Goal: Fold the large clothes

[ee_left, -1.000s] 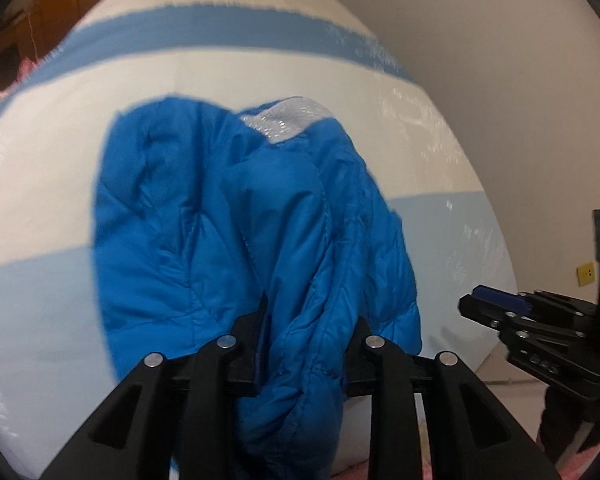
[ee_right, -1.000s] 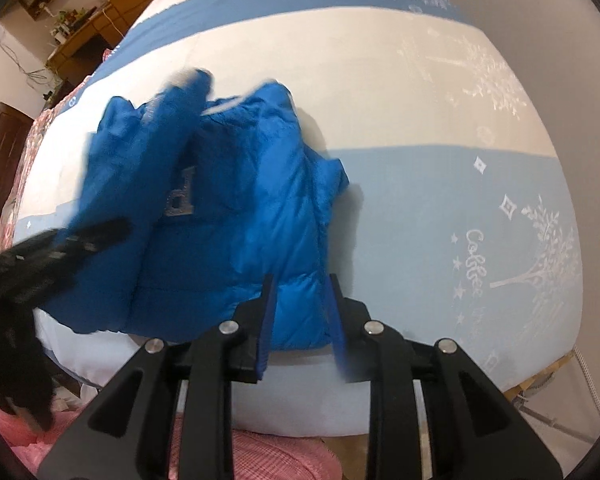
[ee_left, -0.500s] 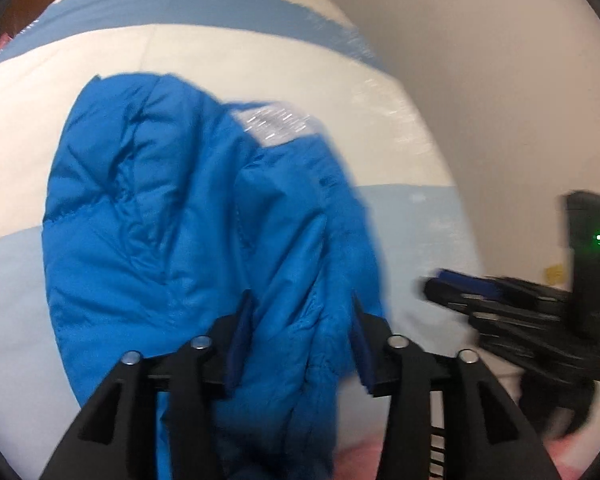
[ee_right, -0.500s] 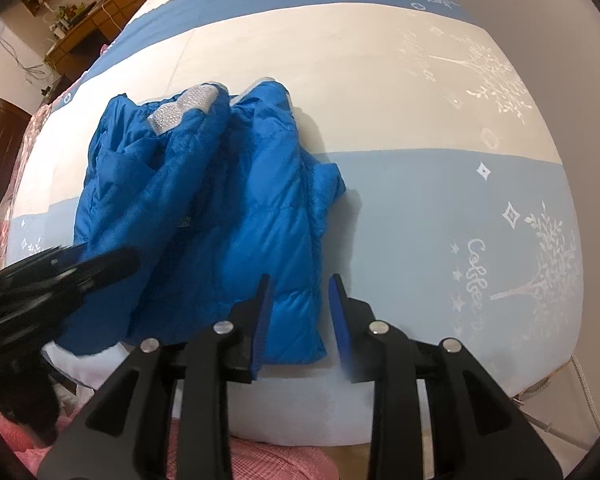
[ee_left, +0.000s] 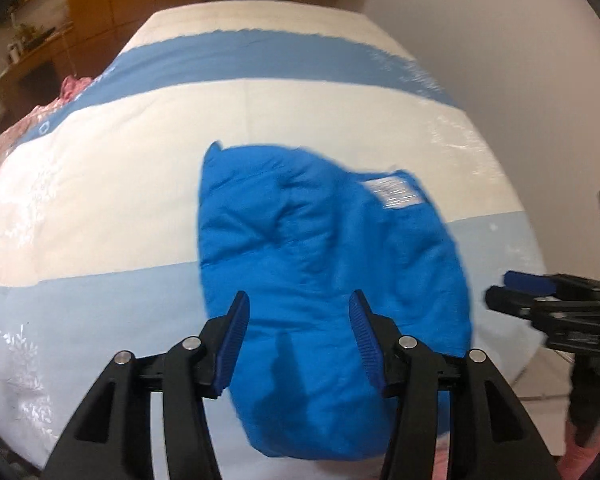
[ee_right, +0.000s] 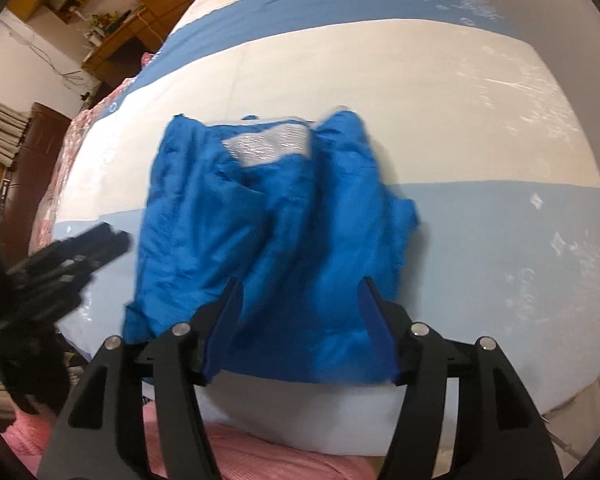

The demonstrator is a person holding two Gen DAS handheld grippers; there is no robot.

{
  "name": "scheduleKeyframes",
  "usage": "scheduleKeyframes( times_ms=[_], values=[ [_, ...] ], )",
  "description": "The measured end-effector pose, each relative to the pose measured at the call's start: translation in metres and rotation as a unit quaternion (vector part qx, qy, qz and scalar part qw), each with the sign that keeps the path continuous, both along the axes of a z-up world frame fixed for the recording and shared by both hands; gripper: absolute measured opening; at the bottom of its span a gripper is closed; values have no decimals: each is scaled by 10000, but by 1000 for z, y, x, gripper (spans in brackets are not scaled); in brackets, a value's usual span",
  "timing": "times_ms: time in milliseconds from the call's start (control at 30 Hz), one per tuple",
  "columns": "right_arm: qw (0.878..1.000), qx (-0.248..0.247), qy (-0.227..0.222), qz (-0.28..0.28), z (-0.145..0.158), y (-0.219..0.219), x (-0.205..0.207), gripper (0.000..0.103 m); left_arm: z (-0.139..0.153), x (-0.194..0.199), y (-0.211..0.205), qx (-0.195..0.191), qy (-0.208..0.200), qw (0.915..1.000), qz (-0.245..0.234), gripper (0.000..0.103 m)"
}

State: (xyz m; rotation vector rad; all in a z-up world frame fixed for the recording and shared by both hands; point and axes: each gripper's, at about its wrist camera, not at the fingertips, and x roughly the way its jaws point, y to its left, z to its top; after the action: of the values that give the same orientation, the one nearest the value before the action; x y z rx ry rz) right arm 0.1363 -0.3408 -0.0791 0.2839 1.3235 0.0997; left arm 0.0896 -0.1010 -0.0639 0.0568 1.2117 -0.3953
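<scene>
A bright blue padded jacket (ee_left: 320, 260) (ee_right: 260, 232) lies folded on the striped bed cover (ee_left: 140, 180) (ee_right: 480, 120), near the front edge. A silvery label (ee_left: 396, 192) (ee_right: 272, 144) shows at its far end. My left gripper (ee_left: 298, 308) hovers open above the jacket's near part, and its blue pads touch no cloth. My right gripper (ee_right: 300, 288) hangs over the jacket's near hem with its jaws opening and nothing pressed between them. Each gripper also shows in the other's view: the right gripper (ee_left: 512, 292) at the right edge, the left gripper (ee_right: 100, 240), blurred, at the left.
The bed cover has white, mid-blue and pale-blue bands. Pink cloth (ee_left: 4, 140) (ee_right: 240, 452) lies at the bed's left side and below its front edge. A pale wall (ee_left: 500, 60) stands to the right. Wooden cabinets (ee_left: 100, 0) and a dark cupboard (ee_right: 24, 160) stand beyond.
Both grippers had the jacket's near edge between narrow jaws; they have let it go, spread wide and drawn back. The jacket has settled flat on the bed.
</scene>
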Motion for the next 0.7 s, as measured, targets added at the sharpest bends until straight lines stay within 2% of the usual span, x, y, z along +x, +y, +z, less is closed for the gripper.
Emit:
scheduleKeyframes(
  times_ms=[133,333,400,467,533,567,633,700],
  values=[
    [9994,272,211,20,-9,12,16,72,-18,9,-4,43,157,9998,65,50],
    [9946,607,841,80,-43,29,36,72,-21,13,1,38,180,9996,192,50],
    [9935,571,984,81,-55,34,41,72,-24,13,4,37,181,9996,222,50],
    [9931,533,1038,132,-62,41,45,62,-23,12,7,44,159,9995,251,50],
    [9939,477,977,210,-63,47,48,43,-25,14,7,22,174,9995,262,50],
    [9947,451,873,285,-60,50,50,38,-26,15,7,4,184,9995,268,50],
    [9955,468,734,377,-54,52,52,21,-26,15,7,-10,192,9994,287,50],
    [9961,471,533,514,-43,53,53,16,-25,15,7,-23,201,9993,300,50]
  ],
)
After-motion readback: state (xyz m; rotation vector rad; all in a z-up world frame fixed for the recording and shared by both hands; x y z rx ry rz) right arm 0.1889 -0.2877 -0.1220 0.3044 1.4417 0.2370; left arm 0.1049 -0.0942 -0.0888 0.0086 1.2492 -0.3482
